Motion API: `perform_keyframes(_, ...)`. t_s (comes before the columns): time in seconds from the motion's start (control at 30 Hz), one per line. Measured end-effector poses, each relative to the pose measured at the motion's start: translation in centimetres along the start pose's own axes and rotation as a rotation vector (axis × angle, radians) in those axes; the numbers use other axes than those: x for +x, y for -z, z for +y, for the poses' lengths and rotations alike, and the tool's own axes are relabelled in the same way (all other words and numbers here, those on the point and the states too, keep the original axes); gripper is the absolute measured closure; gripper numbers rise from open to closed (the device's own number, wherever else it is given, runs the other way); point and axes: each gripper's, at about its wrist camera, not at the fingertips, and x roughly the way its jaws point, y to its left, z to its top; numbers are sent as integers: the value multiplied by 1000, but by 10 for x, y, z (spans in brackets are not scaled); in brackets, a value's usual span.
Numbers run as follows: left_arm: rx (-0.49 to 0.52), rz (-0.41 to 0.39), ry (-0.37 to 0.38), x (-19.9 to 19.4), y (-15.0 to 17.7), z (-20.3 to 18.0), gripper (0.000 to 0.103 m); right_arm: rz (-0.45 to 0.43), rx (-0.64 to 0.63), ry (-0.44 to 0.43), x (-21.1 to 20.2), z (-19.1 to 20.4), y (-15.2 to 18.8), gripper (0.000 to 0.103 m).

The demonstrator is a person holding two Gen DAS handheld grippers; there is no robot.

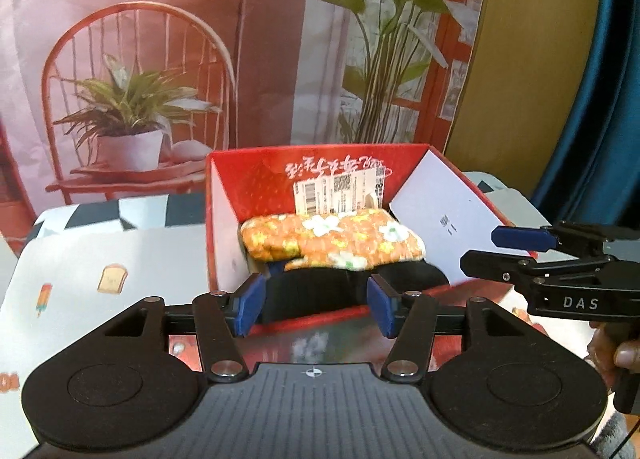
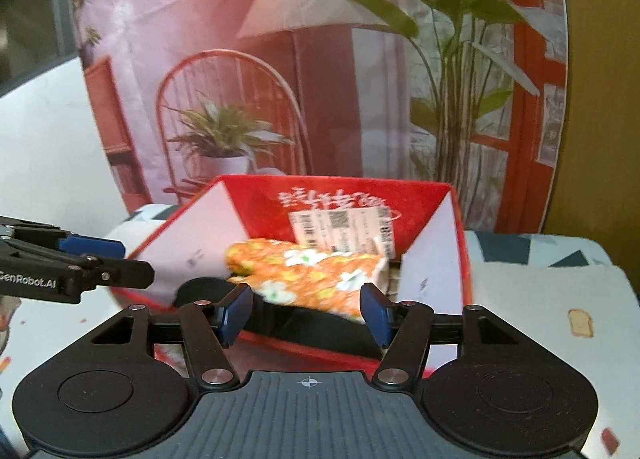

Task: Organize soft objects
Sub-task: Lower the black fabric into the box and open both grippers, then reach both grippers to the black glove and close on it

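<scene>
An orange flowered soft cloth bundle point(image 1: 332, 239) point(image 2: 312, 275) lies inside an open red cardboard box point(image 1: 320, 155) point(image 2: 340, 191), resting on a black soft item point(image 1: 320, 291) point(image 2: 312, 323). My left gripper point(image 1: 316, 307) hovers at the box's near edge, open, with no pad touching anything. My right gripper point(image 2: 306, 313) is likewise open at the near edge, its blue pads apart on either side of the bundle's front. Each gripper also shows from the side in the other's view: the right gripper point(image 1: 478, 251) and the left gripper point(image 2: 138, 261).
The box stands on a pale tablecloth point(image 1: 112, 259) printed with toast and ice pops. A white shipping label point(image 1: 340, 187) leans on the box's back wall. Behind hangs a printed backdrop point(image 1: 160, 59) of a chair and plants. A person's hand point(image 1: 612, 351) holds the right gripper.
</scene>
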Motion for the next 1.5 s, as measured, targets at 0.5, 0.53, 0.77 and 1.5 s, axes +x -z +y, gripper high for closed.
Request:
perform_keyframes(0.5,-155,112,12,-21,85,11,44,146,50,-71,-20,26,81,47)
perform_keyframes(0.53,-161,116,12,-22,88,11,44,152,57,-73,-21,26,83,47)
perform_keyframes(0.77,-222,138,12,-24,107,12,44,202,97,-88,-25,27,102,47)
perform_keyframes(1.5,-220,144,21,-21,123,7,46,255,130,-105,-18,29,122,47)
